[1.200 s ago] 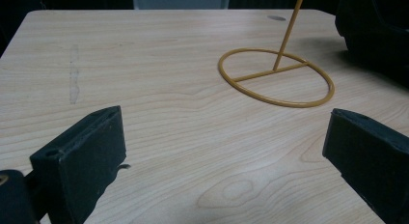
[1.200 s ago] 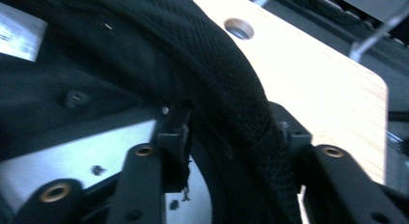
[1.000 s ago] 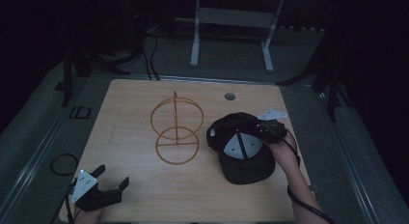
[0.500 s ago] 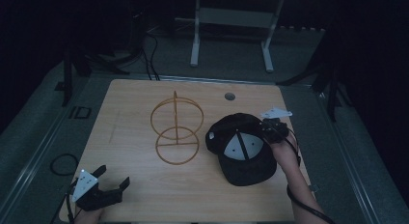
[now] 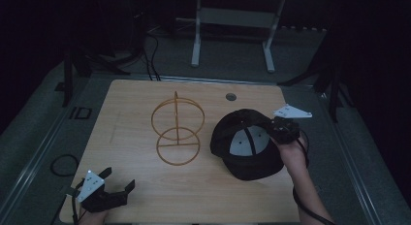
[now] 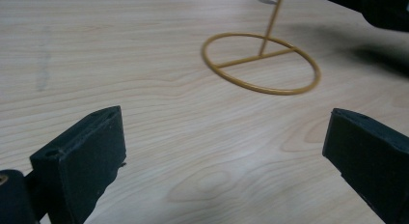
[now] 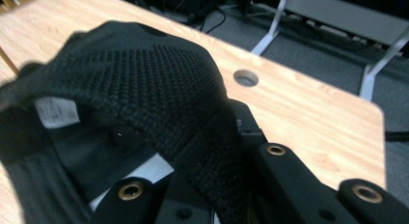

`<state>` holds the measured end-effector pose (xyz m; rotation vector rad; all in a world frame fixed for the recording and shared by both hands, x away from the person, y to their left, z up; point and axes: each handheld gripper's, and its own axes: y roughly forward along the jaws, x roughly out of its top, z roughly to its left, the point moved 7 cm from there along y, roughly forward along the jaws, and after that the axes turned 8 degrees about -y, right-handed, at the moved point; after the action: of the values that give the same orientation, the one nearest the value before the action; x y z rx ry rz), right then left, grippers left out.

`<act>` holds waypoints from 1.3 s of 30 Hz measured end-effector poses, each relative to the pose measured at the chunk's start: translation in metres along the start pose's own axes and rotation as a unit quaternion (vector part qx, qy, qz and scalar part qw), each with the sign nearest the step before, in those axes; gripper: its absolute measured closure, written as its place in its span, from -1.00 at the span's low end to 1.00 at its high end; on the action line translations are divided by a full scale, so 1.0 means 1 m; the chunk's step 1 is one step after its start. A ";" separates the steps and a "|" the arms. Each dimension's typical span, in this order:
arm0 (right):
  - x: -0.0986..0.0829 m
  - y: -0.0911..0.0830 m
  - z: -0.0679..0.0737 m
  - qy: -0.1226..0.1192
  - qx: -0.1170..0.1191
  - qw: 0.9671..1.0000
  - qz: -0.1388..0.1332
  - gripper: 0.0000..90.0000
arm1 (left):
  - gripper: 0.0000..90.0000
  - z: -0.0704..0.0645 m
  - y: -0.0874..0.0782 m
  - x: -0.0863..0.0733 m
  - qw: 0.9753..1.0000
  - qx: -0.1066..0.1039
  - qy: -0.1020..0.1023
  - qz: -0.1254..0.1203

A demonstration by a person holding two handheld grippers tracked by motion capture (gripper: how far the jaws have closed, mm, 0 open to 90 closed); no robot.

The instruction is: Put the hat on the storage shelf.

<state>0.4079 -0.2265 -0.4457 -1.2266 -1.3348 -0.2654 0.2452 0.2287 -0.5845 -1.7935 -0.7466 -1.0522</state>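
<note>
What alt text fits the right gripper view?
The right claw is clamped on the black mesh cap, its white inner label facing the camera. Behind lie the wooden table with its round hole and a grey floor.

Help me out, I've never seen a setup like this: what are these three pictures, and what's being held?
A person sits at a wooden table with hand-held tongs in each hand. The high view looks down from above; the other two views come from cameras riding on each tool. On the table stands a yellow wire stand, and beside it a black cap lies upside down. The right tongs are closed on the cap's back edge, seen up close in their own view. The left tongs wait open and hold nothing, near the front corner.
</note>
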 end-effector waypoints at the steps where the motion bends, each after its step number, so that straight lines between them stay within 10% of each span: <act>1: 0.002 -0.002 0.000 0.000 -0.002 1.000 -0.002 0.97 | -0.96 -0.003 0.001 0.000 1.000 -0.001 0.004 0.001; 22: 0.025 -0.056 0.011 -0.005 -0.006 0.998 -0.063 0.97 | -0.88 -0.083 0.033 0.018 0.995 -0.079 0.042 0.036; 39: 0.020 -0.060 0.035 -0.002 0.014 0.997 -0.079 0.97 | -0.86 -0.137 0.062 0.030 0.987 -0.135 0.064 0.060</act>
<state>0.3484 -0.2148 -0.4063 -1.1001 -1.4355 -0.3547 0.2626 0.0799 -0.5500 -1.9486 -0.4266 -1.2194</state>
